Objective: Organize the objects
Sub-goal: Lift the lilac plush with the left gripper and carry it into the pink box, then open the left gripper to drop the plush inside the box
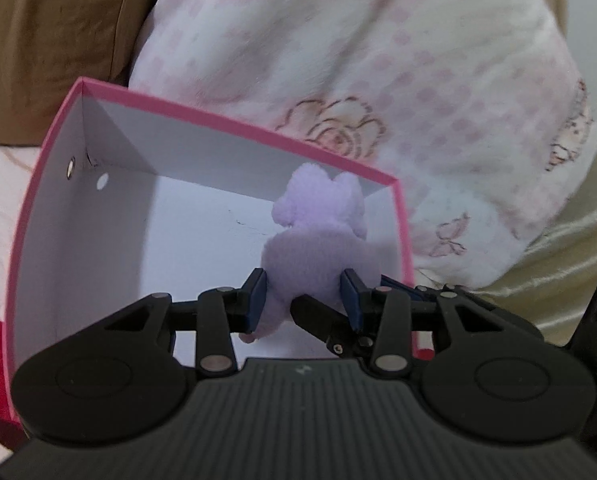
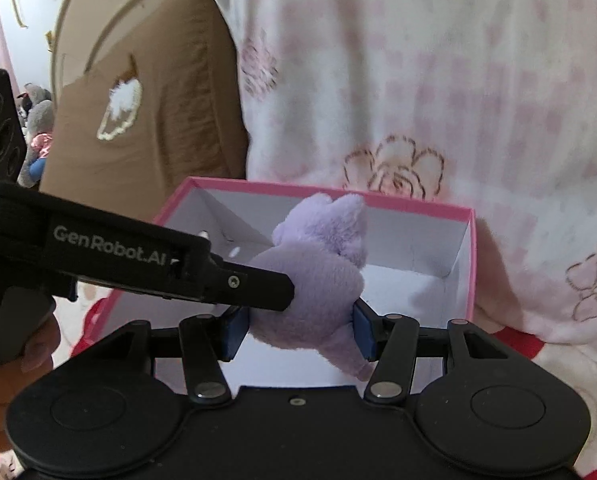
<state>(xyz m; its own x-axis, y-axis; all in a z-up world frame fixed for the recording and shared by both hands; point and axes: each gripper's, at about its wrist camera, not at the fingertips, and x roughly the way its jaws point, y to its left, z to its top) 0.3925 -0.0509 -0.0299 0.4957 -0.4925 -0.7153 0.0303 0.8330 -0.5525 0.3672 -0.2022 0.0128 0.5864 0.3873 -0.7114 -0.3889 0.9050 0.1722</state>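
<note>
1. The left gripper [image 1: 304, 294] has its blue-padded fingers [image 1: 257, 294] pinching the lower body of a lilac plush toy [image 1: 310, 236], one pad on each flank
2. The right gripper [image 2: 300, 334] pinches the same plush toy [image 2: 318, 264] lower down; its fingers [image 2: 236, 330] press both sides of the toy, near the dangling leg
3. In the right wrist view the left gripper [image 2: 274, 286] reaches in from the left, nearly level, its black finger tip touching the toy's side just above the right gripper's left pad; a hand [image 2: 30, 344] grips its handle at the left edge
4. The toy hangs head-up over the open pink box [image 1: 234, 126], ears close to the far rim, body nearer the box's right wall than the left
5. The box's white interior is bare to the left of the toy, with two small round holes in the left wall
6. Beyond the far rim a white blanket with pink checks and rose prints [image 1: 378, 60] presses close against the box; a brown cushion [image 2: 146, 120] stands to the left
7. Stuffed animals [image 2: 38, 120] sit well apart at the far left
</note>
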